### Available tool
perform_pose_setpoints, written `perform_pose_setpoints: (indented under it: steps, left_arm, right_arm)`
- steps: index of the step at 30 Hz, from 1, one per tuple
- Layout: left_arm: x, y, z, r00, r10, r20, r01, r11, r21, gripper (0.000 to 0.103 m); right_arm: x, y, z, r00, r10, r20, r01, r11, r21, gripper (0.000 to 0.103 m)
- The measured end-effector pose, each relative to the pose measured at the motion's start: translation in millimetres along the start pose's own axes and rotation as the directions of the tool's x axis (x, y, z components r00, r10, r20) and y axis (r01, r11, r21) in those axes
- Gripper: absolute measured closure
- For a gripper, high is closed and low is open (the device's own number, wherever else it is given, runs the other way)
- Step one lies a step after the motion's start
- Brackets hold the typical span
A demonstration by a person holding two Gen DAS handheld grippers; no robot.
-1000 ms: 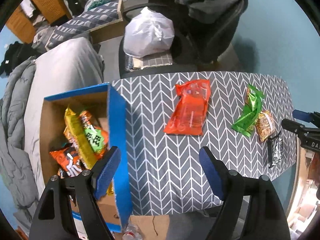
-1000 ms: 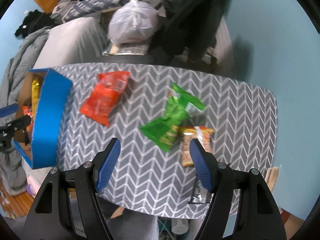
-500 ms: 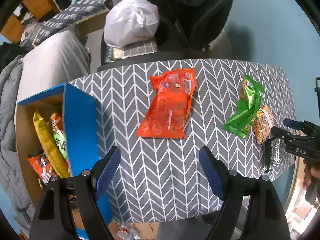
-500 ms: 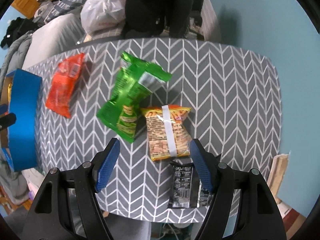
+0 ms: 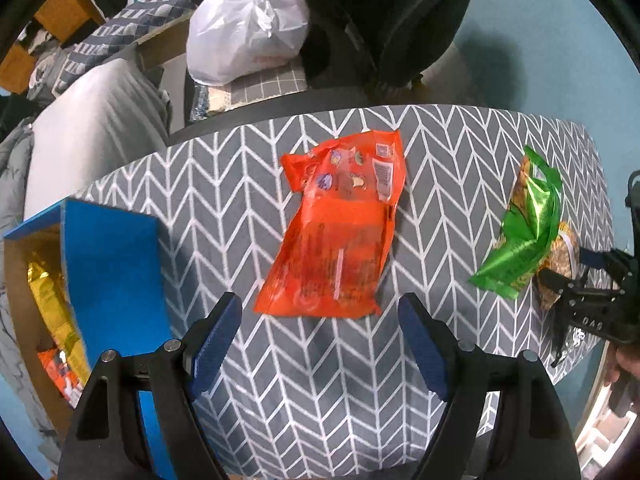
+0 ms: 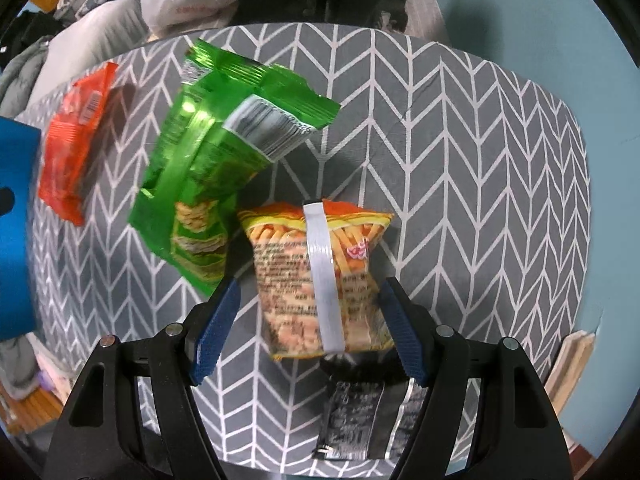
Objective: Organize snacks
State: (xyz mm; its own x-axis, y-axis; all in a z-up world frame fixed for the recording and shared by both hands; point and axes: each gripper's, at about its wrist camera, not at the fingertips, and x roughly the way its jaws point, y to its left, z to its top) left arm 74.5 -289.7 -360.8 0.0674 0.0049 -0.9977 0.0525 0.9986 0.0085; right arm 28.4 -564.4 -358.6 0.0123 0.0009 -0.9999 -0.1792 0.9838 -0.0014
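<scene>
My left gripper [image 5: 320, 336] points down at the chevron-patterned table [image 5: 224, 184], open, with nothing between its fingers. An orange snack bag [image 5: 336, 236] lies flat just beyond its fingertips. My right gripper [image 6: 308, 320] is open and hangs over a yellow-orange snack pack [image 6: 320, 280], which lies between its blue pads [image 6: 216, 320] with a gap on the left side. A green bag [image 6: 216, 160] leans beside that pack, and a black-and-silver packet [image 6: 360, 416] lies under the gripper. The blue cardboard box [image 5: 108, 272] holding several snacks stands at the table's left end.
A white plastic bag [image 5: 244, 28] sits on a chair behind the table. A grey cushion [image 5: 92, 120] and bedding lie at the left. The blue wall [image 6: 520, 20] is close on the right, past the table's rounded edge. The right gripper [image 5: 588, 304] shows at the right in the left wrist view.
Both grippers have come down toward the table. The left one moved from over the blue box to the orange bag. The right one moved over the yellow-orange pack, which now lies between its fingers.
</scene>
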Motion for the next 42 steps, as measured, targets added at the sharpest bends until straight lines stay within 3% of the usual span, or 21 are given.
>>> perform_pose_setpoints:
  steps: [3,11,18,26,28,32,42]
  left_arm:
    - [7.1,-3.0,7.8,1.000,-0.012,-0.003,0.012,1.000,0.008,0.021]
    - [31.5,-17.2,28.0,0.999,0.037,0.000,-0.037,0.996,0.079,0.018]
    - [57.7,-26.3,41.7,0.997,0.064,-0.035,-0.060,0.993,0.101,0.018]
    - [73.8,-28.3,45.4,0.997,0.064,-0.034,-0.059,0.991,0.116,0.018]
    - [77.7,-24.7,47.4,0.999,0.041,-0.030,-0.038,0.993,0.110,0.034]
    - [73.3,-19.0,44.2,0.999,0.029,-0.013,-0.028,0.994,0.103,0.046]
    - [50.7,-14.0,26.2,1.000,0.021,0.009,-0.021,0.996,0.091,0.049]
  right_arm:
    - [7.3,-2.1,2.8,1.000,-0.008,-0.001,0.008,1.000,0.015,0.031]
    - [30.5,0.1,4.4,1.000,-0.014,-0.018,0.014,1.000,0.010,0.032]
    - [28.4,-4.4,0.0,1.000,0.012,0.021,-0.012,0.999,0.038,0.057]
    - [11.8,-1.0,0.1,0.998,0.021,0.057,-0.023,0.999,0.041,0.063]
    - [7.4,0.6,-2.9,0.998,0.019,0.061,-0.021,0.999,0.034,0.064]
    - [-5.7,5.7,-7.1,0.997,0.014,0.074,-0.016,0.999,0.031,0.064]
    - [-57.8,7.8,-7.5,0.993,0.024,0.111,-0.027,0.999,0.027,0.064]
